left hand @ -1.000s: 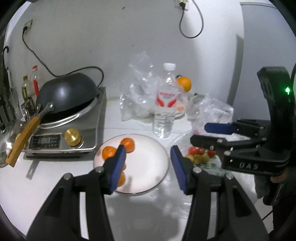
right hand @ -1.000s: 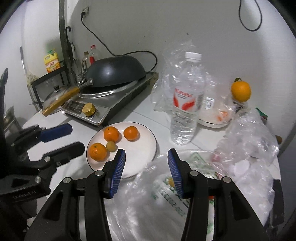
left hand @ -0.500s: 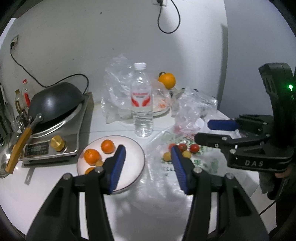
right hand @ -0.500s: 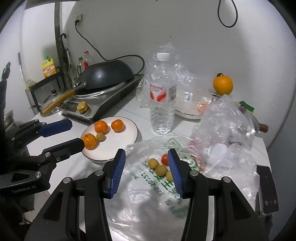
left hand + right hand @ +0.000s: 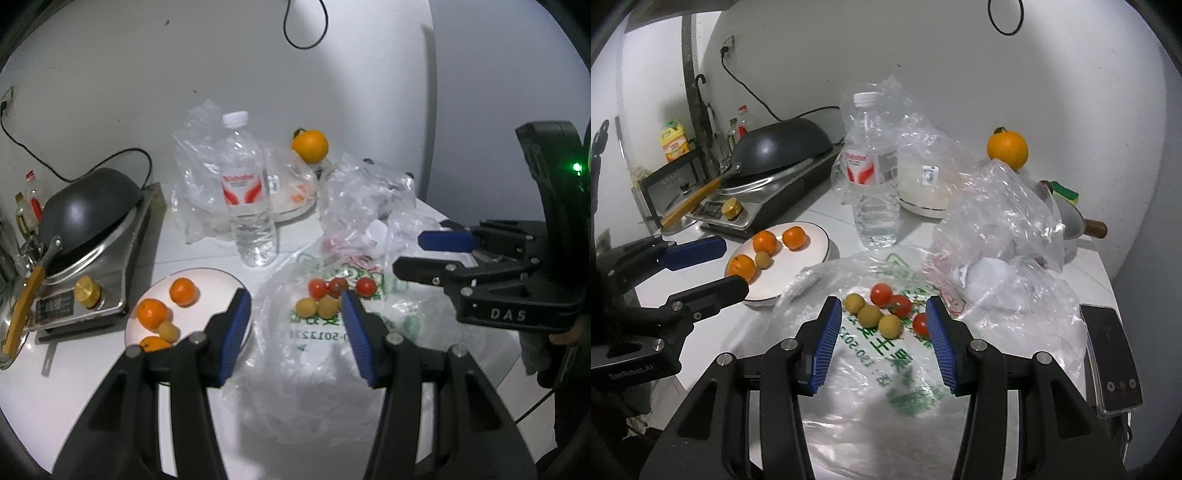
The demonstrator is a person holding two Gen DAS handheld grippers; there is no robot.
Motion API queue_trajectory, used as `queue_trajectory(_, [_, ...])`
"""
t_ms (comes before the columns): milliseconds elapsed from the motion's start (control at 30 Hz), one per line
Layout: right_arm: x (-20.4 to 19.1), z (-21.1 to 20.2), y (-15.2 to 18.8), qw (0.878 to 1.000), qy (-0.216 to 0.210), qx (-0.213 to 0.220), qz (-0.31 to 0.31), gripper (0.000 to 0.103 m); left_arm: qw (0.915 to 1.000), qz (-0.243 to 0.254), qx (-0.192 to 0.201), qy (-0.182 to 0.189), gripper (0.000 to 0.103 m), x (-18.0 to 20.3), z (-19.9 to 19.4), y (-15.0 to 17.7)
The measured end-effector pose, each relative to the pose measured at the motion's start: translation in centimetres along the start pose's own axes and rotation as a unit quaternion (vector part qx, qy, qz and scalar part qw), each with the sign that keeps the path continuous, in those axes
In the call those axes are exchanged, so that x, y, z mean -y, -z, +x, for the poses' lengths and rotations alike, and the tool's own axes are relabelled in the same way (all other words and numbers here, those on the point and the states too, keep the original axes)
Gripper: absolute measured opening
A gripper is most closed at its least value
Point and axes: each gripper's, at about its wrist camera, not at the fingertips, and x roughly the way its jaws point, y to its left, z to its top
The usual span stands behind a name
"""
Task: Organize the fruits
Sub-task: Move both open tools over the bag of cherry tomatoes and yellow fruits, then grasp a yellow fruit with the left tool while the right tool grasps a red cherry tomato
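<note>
Partly sorted. On round white ceramic plate [image 5: 812, 254], near the table's left edge beside steel induction cooker [image 5: 92, 280]: three small orange mandarins [image 5: 764, 242] and one small yellow-brown round fruit [image 5: 763, 259]. Remaining on flat clear printed plastic bag [image 5: 879, 354] at mid-table: three like yellow-brown fruits [image 5: 868, 314] and three, possibly four, red cherry tomatoes [image 5: 881, 293], touching in one cluster. One large orange with stem [image 5: 1007, 150] apart, toward the far right corner. Left gripper [image 5: 291, 325] and right gripper [image 5: 882, 332] both above the bag, jaws spread, nothing pinched. Clear plastic water bottle [image 5: 873, 173] upright behind the plate. Transfer of bag fruits outstanding.
</note>
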Motion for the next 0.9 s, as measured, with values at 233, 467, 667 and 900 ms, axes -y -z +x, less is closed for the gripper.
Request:
queue_trajectory(233, [1.5,0.9,0.4,1.0,-0.002,-0.007,0.011,0.05,0.9999,0.012,-0.011,0.003,0.052,1.2,1.4,-0.2])
queue_trajectory(467, [2.9,2.2,0.7,1.0,-0.006,-0.016,0.015,0.05,0.9995,0.015,-0.026,0.006,0.052,1.7,3.2,-0.4])
queue_trajectory(667, [3.6,3.7,0.9,0.999,-0.009,-0.028,0.015,0.05,0.9989,0.018,-0.042,0.009,0.052,2.1,5.2,-0.4])
queue_trajectory(900, [3.8,5.7,0.5,0.999,-0.013,-0.044,0.008,0.045,0.9978,0.022,-0.06,0.016,0.052,2.0,7.3,-0.3])
